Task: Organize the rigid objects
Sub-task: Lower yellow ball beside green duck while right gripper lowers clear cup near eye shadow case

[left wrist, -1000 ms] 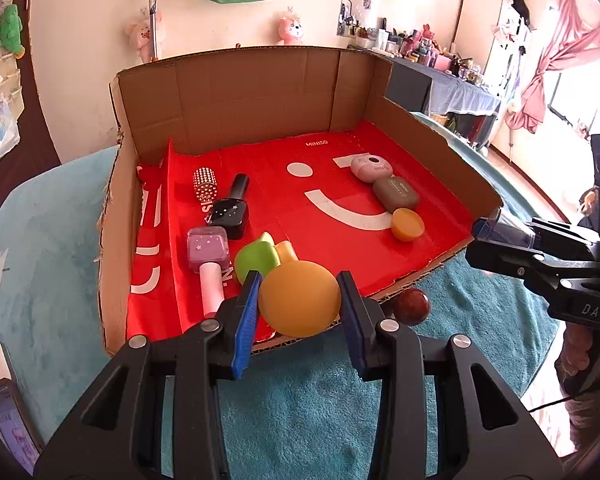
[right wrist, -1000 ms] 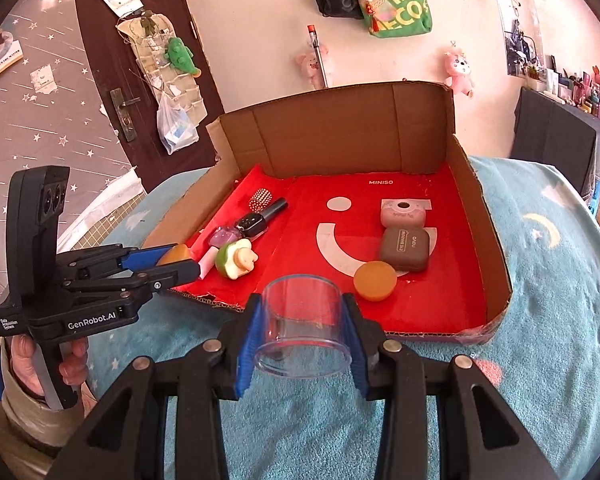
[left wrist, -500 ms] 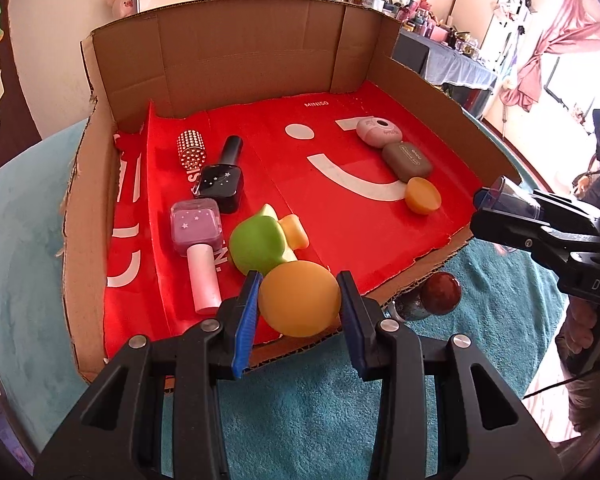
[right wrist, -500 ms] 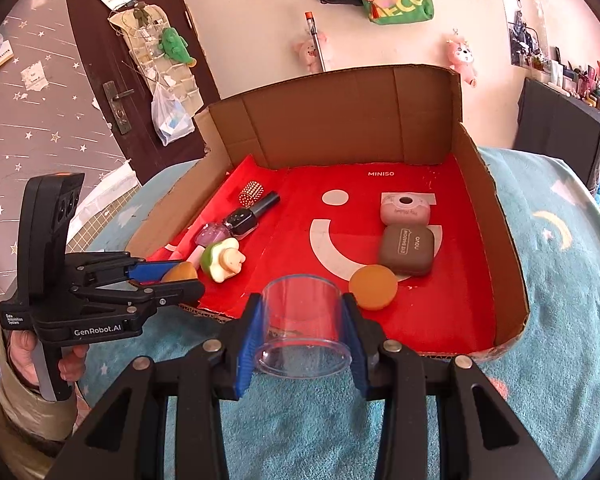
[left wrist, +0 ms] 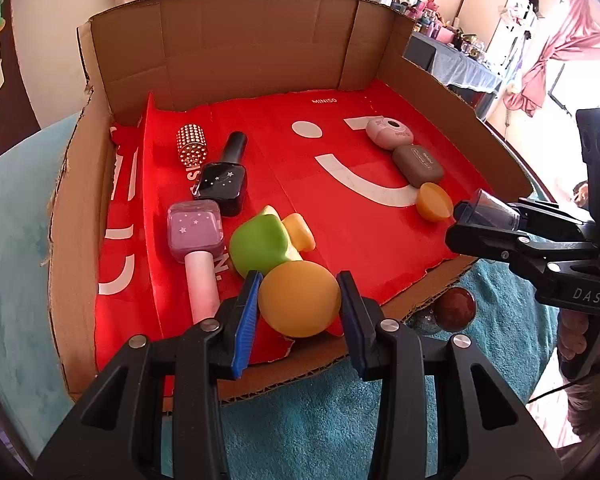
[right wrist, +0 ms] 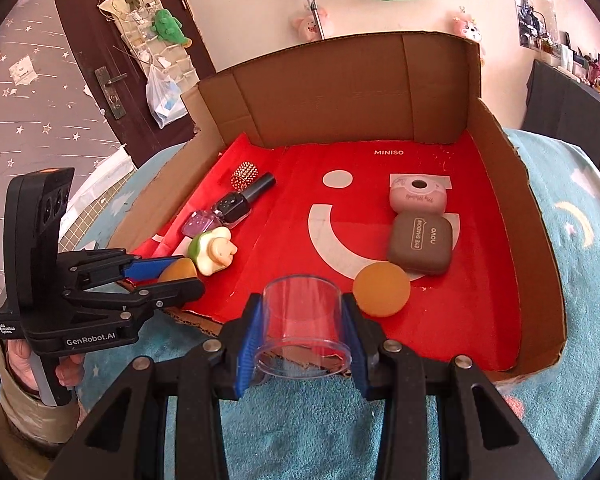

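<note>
Both grippers have pushed in closer over the cardboard box (left wrist: 228,44) front edge, left gripper (left wrist: 299,303) clamped on orange ball (left wrist: 299,298) just beside green toy (left wrist: 260,245), right gripper (right wrist: 302,330) gripping clear cup (right wrist: 302,322) next to orange disc (right wrist: 381,289)

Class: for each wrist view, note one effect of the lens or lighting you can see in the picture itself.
Left wrist view: the window at upper right is blown out to white, and the cardboard box walls bow from fisheye distortion. Right wrist view: even light; the clear plastic cup shows bright rim highlights, and dark vignetting fills the corners.
</note>
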